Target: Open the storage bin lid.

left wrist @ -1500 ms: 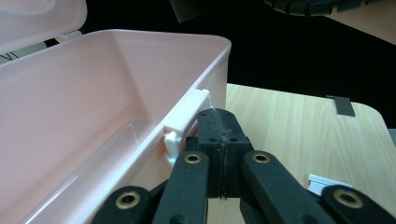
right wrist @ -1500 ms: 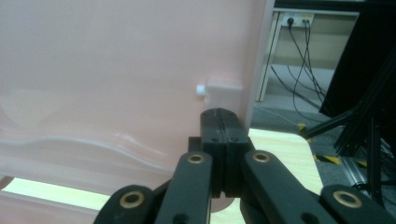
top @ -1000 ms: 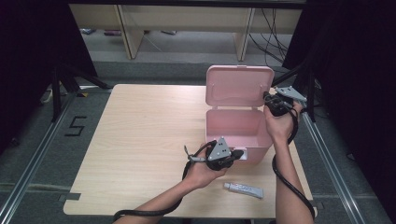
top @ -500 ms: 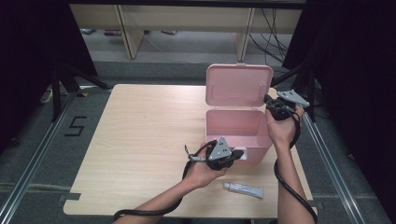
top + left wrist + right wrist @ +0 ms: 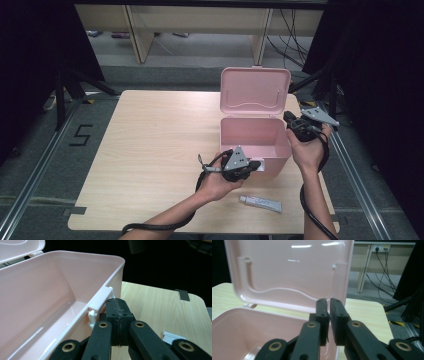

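Observation:
A pink plastic box stands at the table's right with its lid raised upright. My left gripper is at the box's front wall. In the left gripper view it is shut, pads together, tips against the white latch tab on the rim. My right gripper is held just right of the box near the lid's edge. In the right gripper view its jaws have just been opening and stand a narrow gap apart with nothing between them, facing the lid's inside.
A small white tube lies on the wooden table in front of the box, near the front edge. The box's inside looks empty. Dark curtains and metal rails flank the table.
My right gripper has drawn back from the lid's right edge, toward the person and a little right. The lid stays upright. The left gripper has not moved.

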